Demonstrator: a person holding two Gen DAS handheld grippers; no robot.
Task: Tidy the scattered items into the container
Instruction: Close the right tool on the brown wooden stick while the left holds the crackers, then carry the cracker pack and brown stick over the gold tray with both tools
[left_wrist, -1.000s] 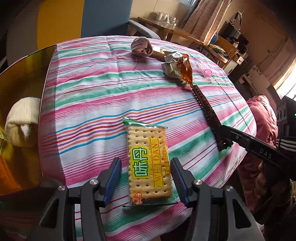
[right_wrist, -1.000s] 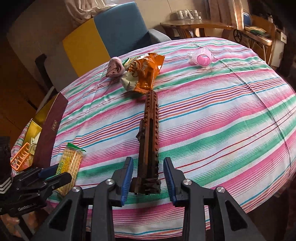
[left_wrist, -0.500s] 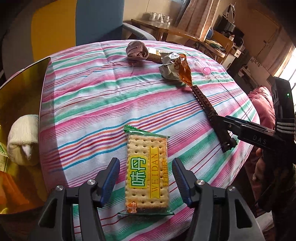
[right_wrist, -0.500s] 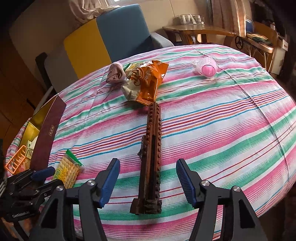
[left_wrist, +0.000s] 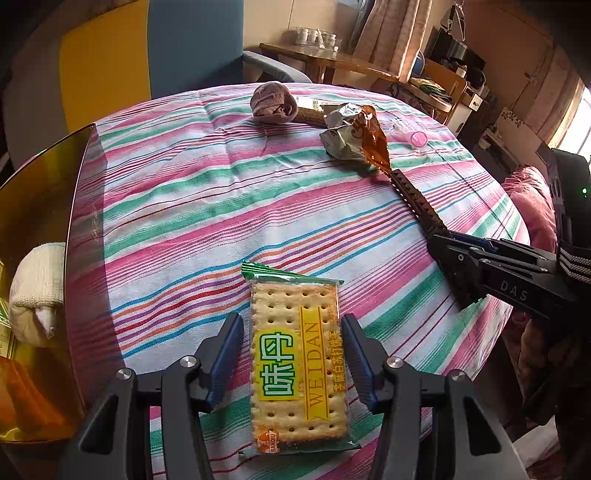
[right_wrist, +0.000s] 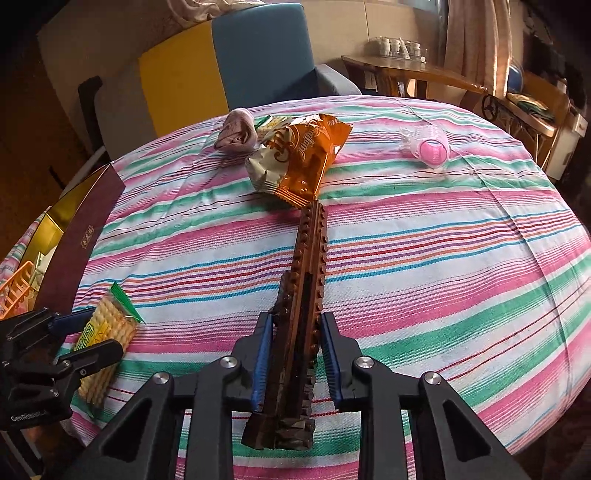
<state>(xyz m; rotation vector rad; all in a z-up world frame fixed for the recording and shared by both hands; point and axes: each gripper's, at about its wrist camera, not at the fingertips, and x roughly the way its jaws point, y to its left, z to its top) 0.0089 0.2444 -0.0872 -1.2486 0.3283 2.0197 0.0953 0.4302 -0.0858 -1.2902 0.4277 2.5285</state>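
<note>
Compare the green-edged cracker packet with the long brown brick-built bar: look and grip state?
The green-edged cracker packet is flat, pale and printed; the long brown brick-built bar is narrow, dark and studded. The left gripper has been closing, pads not yet touching the packet; the right gripper clamps the bar. Both lie on the striped tablecloth.

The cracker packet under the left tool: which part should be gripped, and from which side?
Grip the cracker packet across its two long edges, near the middle, coming down from above at the table's near edge. It lies flat with its long axis running between the left tool's pads, which straddle it; they have just been closing and look barely short of contact.
</note>
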